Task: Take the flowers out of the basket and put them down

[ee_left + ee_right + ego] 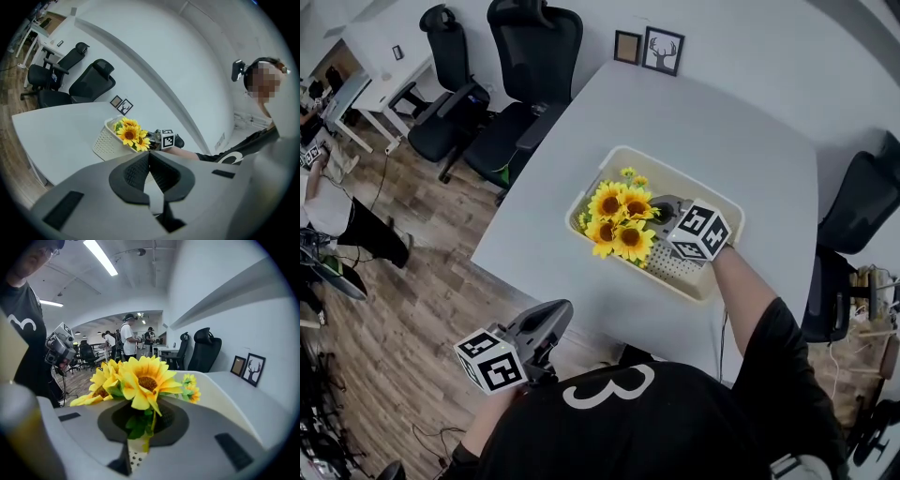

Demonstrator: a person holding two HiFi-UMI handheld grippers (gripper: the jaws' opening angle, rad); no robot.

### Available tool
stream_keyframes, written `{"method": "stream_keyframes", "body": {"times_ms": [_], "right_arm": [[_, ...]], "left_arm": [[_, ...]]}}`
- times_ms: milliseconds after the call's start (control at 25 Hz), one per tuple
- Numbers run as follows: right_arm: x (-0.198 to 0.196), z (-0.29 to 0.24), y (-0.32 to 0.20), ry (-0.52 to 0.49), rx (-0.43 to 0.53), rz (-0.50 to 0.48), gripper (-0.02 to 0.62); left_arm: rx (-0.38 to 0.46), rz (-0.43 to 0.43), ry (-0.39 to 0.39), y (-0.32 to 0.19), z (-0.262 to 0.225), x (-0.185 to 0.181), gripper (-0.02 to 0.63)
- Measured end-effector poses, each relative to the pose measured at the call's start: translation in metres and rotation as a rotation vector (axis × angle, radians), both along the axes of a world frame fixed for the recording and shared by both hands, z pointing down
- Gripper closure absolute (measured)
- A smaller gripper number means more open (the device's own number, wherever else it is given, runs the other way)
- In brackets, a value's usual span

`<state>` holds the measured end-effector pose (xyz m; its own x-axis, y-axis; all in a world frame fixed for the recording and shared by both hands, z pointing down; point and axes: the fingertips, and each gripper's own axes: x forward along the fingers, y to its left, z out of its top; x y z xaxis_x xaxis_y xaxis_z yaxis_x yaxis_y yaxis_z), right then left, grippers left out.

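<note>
While the right gripper (140, 428) reaches down into the basket (677, 178), we see its dark grey jaws drawn in narrow on the green stems of the flowers (617, 223), the ribbed pads pressing from both sides. The bunch is of sunflowers: broad heads with pointed bright yellow petals around orange-brown centres, green leaves tucked underneath, and a couple of smaller yellow blooms on the far side. They sit inside the basket, toward its left end as we look down, and their heads rise above the rim. The basket is cream plastic, rectangular with rounded corners, its walls and bottom dotted with rows of small holes. It stands on a smooth white table (712, 122), toward the near side of it. Down at our left, the left gripper (546, 326) hangs off the table's near edge, above the wood-plank floor (394, 319); its jaws are pressed together with nothing between them, and its body is matte grey with a cube of black-and-white square markers at the back. Two small dark picture frames (663, 50) lean against the wall at the table's far corner, beside black office chairs (534, 56).
</note>
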<state>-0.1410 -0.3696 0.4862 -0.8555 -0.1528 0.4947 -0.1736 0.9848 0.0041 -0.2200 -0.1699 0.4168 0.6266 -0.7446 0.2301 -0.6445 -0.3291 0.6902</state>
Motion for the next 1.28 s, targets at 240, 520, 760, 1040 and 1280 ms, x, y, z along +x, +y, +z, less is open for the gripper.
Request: {"method": "stream_keyframes", "body": {"times_ms": [240, 520, 760, 1040, 1280], "right_arm": [[0.005, -0.013, 0.000, 0.018, 0.033, 0.033, 0.552], [0.012, -0.034, 0.004, 0.008, 0.059, 0.110, 0.552], [0.011, -0.060, 0.012, -0.009, 0.094, 0.157, 0.552], [0.008, -0.101, 0.028, -0.055, 0.146, 0.211, 0.555], [0.008, -0.141, 0.053, -0.115, 0.194, 0.243, 0.555]], "left_arm": [[0.021, 0.008, 0.003, 0.008, -0.005, -0.007, 0.598], [0.052, 0.006, 0.012, 0.027, -0.011, -0.017, 0.598], [0.087, -0.004, 0.030, 0.041, -0.019, -0.030, 0.598], [0.133, -0.013, 0.040, 0.066, -0.030, -0.048, 0.598], [0.147, -0.003, 0.043, 0.089, -0.036, -0.049, 0.598]]}}
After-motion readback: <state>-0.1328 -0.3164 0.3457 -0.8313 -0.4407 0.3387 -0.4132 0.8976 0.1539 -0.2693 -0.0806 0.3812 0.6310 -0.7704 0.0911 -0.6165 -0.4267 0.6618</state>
